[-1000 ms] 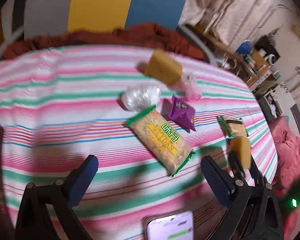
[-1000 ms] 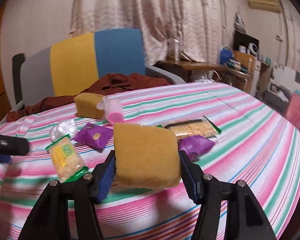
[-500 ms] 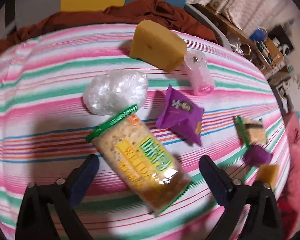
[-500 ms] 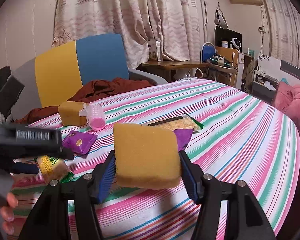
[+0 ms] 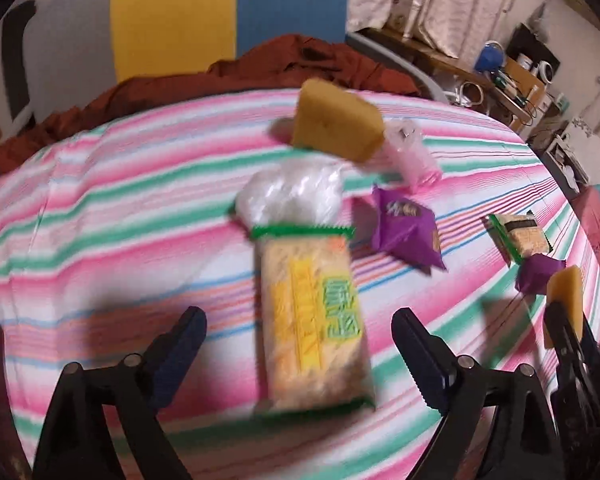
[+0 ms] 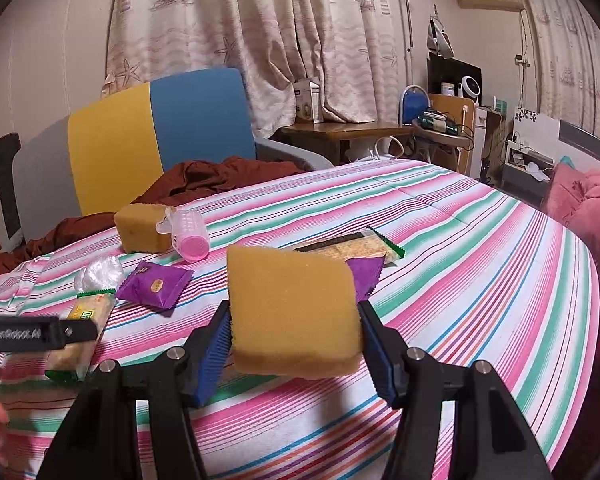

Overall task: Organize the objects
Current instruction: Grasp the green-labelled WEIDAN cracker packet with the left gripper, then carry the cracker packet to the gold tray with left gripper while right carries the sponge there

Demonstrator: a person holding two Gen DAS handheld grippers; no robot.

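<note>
Left gripper poised above a striped tablecloth, jaws wide but closing, blue pads either side of a green-edged cracker packet lying flat between them, not yet pressed. Just beyond the packet's far end, a crumpled clear plastic bag; to its right, a purple snack pouch. Farther back, a yellow sponge block touching a pink roller-like item. Off to the right, a second cracker packet with a second purple pouch beside it. Right gripper clamped on a yellow sponge, pads pressed to both sides, sponge raised clear of the cloth. Beyond the held sponge in the right wrist view, the second purple pouch partly hidden behind it, the second cracker packet just past that, and the first packet low at left under the left gripper's black body. Behind the table, a rust-coloured cloth heaped at the table's edge, against a chair in grey, yellow and blue, patterned curtains behind. Left wrist view blurred; packet lettering unreadable.
</note>
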